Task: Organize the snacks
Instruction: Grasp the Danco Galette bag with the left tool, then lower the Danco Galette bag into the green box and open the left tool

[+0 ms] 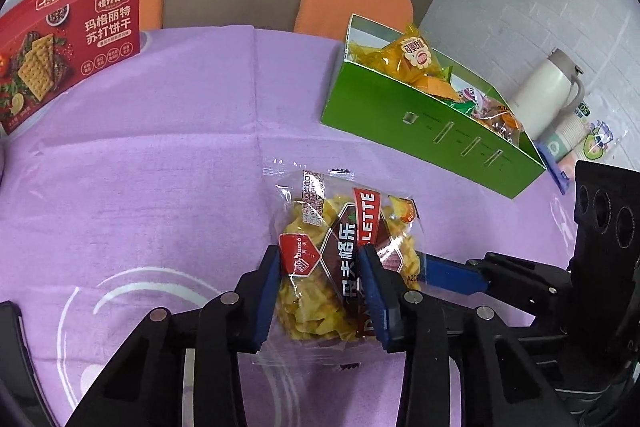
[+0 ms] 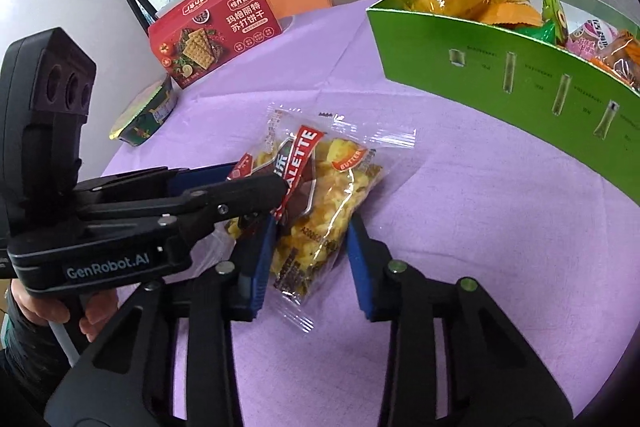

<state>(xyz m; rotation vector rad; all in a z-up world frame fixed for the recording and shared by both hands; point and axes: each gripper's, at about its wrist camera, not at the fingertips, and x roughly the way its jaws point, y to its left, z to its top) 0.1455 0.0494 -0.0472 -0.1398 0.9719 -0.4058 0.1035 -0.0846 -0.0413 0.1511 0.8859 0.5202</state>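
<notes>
Galette packet [image 1: 340, 259] sits pinched in the left gripper [image 1: 320, 259]; the right gripper [image 2: 312, 239] is open around it. Ahead, the green box [image 1: 420, 115] already has snacks.

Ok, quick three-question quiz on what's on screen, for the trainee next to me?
1. True or false: the green box is empty.
2. Between the fingers of the left gripper is: A) a packet B) a spoon C) a banana.
3. Fill in: the cloth on the table is ___ in colour.
Key: 1 false; 2 A; 3 purple.
</notes>
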